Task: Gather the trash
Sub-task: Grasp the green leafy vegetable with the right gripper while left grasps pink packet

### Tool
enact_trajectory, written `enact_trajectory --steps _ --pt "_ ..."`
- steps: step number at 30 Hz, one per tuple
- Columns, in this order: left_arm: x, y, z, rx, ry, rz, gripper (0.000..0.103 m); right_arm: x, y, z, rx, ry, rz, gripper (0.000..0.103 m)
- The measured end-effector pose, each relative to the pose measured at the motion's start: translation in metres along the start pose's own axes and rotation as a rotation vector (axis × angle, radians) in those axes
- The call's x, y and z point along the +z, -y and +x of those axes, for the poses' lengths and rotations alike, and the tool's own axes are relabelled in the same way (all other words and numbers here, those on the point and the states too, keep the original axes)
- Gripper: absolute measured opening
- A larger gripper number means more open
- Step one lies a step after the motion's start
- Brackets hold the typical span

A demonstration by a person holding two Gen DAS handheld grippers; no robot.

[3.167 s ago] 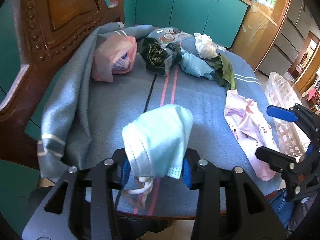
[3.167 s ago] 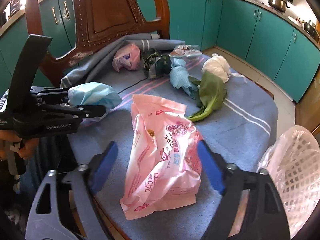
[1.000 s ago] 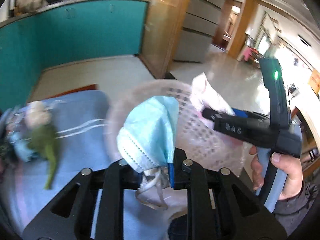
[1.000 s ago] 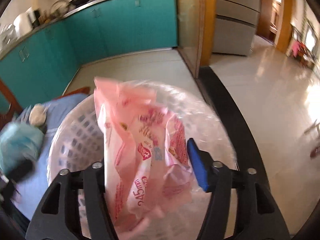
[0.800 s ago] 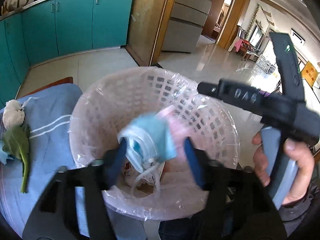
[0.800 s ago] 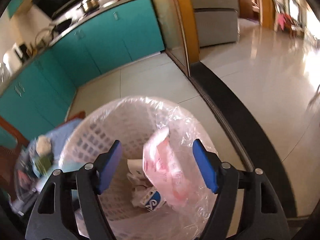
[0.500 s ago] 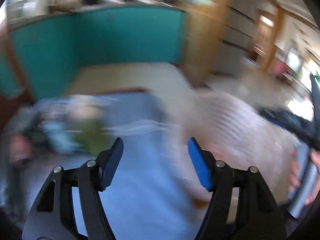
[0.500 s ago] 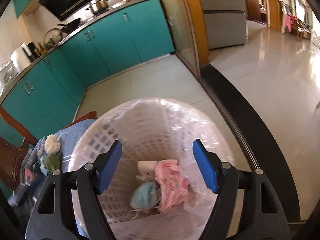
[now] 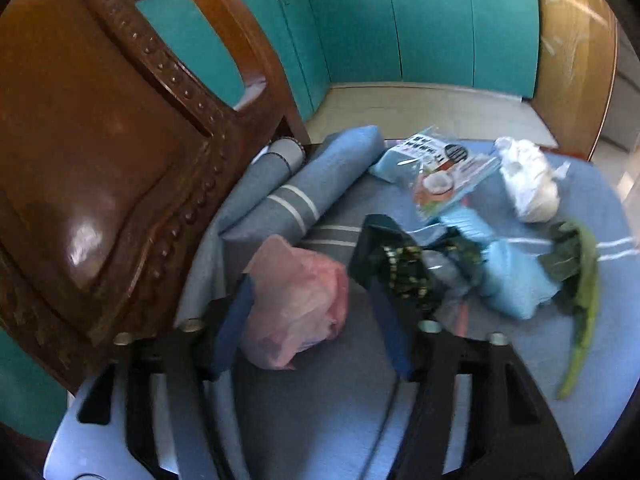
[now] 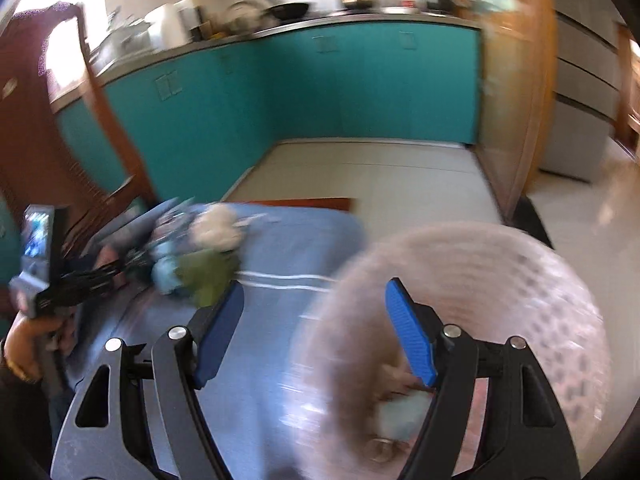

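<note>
Trash on the blue cloth (image 9: pixel 360 408) over the table, left gripper (image 9: pixel 312 320) down on it: jaws closing, half-open, with a crumpled pink plastic bag (image 9: pixel 296 300) between them. Left pad appears to touch the bag's side; right pad stands clear, so nothing is gripped yet. Right gripper (image 10: pixel 316 332) — jaws wide, empty — hangs between the table edge and the lined white basket (image 10: pixel 520 280), where some trash already lies; that view is blurred, contents not countable. Judgement: step in hand is the pick of the pink bag. To do it well, centre the bag between the pads before they meet, take the bunched bulk and not a loose flap, and keep the tips off the cloth so it does not lift too. The dark snack packet (image 9: pixel 400 268) lies just beside the right pad; stay clear of it. The carved wooden chair back (image 9: pixel 100 160) stands close on the left — little room to swing that way. Count on the table, left wrist view: one pink bag, one dark packet, one printed wrapper (image 9: pixel 444 176), one white crumpled wad (image 9: pixel 528 184), one light blue piece (image 9: pixel 516 280), one green leaf (image 9: pixel 580 280). Six items visible; more may hide under the pile. Grippers: two. Baskets: one.
</note>
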State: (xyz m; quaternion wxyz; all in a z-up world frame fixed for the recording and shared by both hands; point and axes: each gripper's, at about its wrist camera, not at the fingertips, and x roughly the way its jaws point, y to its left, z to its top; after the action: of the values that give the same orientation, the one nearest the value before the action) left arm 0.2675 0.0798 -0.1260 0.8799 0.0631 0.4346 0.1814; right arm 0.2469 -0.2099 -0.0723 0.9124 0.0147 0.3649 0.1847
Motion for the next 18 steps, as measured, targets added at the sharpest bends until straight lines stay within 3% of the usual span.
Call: enact_trajectory --steps 2,5,7,12,14,15,18 --pt "0.001 -0.007 0.001 -0.02 0.011 -0.008 0.039 0.008 -0.026 0.023 0.039 -0.037 -0.048 0.072" --pt "-0.001 -0.023 -0.001 -0.043 0.012 -0.044 0.029 0.014 -0.061 0.059 0.065 -0.092 -0.131 0.072" --pt "-0.006 -0.033 -0.006 -0.067 0.019 -0.065 0.027 0.013 -0.078 0.087 0.042 -0.136 -0.166 0.072" --pt "-0.025 -0.052 -0.051 -0.217 0.047 -0.149 0.026 -0.004 -0.091 0.13 -0.006 -0.202 -0.177 0.072" --pt "-0.035 -0.053 -0.072 -0.298 0.069 -0.158 0.026 -0.008 -0.094 0.138 0.025 -0.227 -0.185 0.057" --pt "-0.039 -0.053 -0.078 -0.332 0.073 -0.167 0.026 -0.009 -0.095 0.14 0.029 -0.238 -0.187 0.038" --pt "-0.052 -0.052 -0.09 -0.452 0.06 -0.215 0.026 -0.009 -0.093 0.132 0.061 -0.233 -0.169 0.017"
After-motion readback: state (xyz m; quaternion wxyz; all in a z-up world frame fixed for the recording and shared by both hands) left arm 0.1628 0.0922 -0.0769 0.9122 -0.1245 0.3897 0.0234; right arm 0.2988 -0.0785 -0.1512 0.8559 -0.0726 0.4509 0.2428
